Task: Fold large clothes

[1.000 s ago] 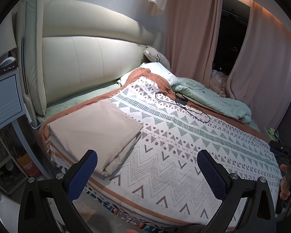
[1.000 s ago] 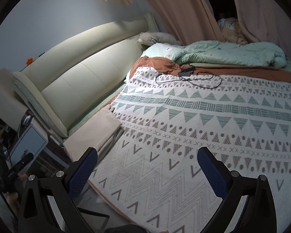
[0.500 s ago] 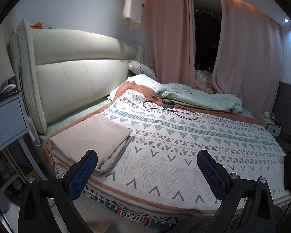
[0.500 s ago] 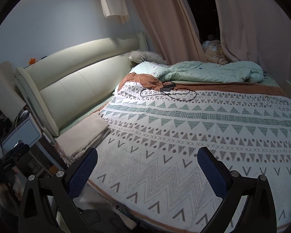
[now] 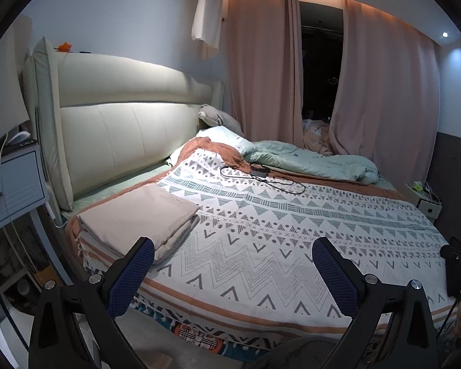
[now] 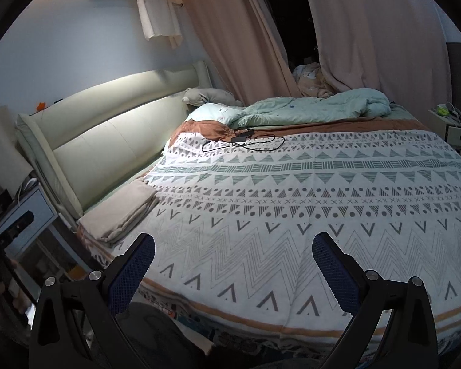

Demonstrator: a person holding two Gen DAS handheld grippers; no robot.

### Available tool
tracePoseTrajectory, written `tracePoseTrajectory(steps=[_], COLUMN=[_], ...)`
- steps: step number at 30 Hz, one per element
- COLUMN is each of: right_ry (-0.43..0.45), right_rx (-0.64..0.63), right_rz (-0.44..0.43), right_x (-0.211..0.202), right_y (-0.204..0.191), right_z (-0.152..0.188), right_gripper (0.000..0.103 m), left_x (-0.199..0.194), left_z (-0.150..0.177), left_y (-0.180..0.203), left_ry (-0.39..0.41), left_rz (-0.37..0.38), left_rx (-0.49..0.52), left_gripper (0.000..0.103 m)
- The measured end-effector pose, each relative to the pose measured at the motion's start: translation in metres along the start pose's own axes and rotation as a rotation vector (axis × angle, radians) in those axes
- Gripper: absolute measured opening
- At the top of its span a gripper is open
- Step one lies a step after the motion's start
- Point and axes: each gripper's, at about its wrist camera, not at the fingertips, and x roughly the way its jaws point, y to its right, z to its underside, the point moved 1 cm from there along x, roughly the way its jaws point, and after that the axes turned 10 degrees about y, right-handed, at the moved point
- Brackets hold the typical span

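Note:
A beige cloth [image 5: 135, 215] lies folded in a flat stack at the near left corner of the bed [image 5: 292, 246], on the patterned white cover; it also shows in the right wrist view [image 6: 120, 212]. My left gripper [image 5: 230, 267] is open and empty, held off the bed's near edge, to the right of the folded cloth. My right gripper [image 6: 230, 264] is open and empty, also back from the bed's near edge, well right of the cloth.
A black charger and cable [image 5: 261, 175] lie on the cover near the pillows. A crumpled green duvet [image 5: 316, 163] lies at the far side. A bedside cabinet [image 5: 9, 184] stands left of the padded headboard [image 5: 123, 123]. Pink curtains [image 5: 384, 98] hang behind.
Both grippers have pulled back and tilted up from the bed, so more of the room and wall shows. The folded cloth has not moved. Both grippers stay open.

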Motion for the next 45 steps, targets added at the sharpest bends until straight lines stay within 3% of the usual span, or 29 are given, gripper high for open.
tracePoseTrajectory(steps=[26,45], right_ry=[-0.083,-0.082], right_rx=[-0.091,-0.098], right_rz=[-0.017,-0.026], right_x=[0.034,0.038], right_y=[-0.002,-0.003], right_z=[0.051,0.052], right_gripper=[0.103,0.103], left_x=[0.029,0.027], left_z=[0.036,0.038], left_y=[0.013,0.006], left_ry=[-0.070,-0.074], left_rz=[0.018,0.000], left_rx=[-0.001,0.010], left_gripper=[0.103,0.103])
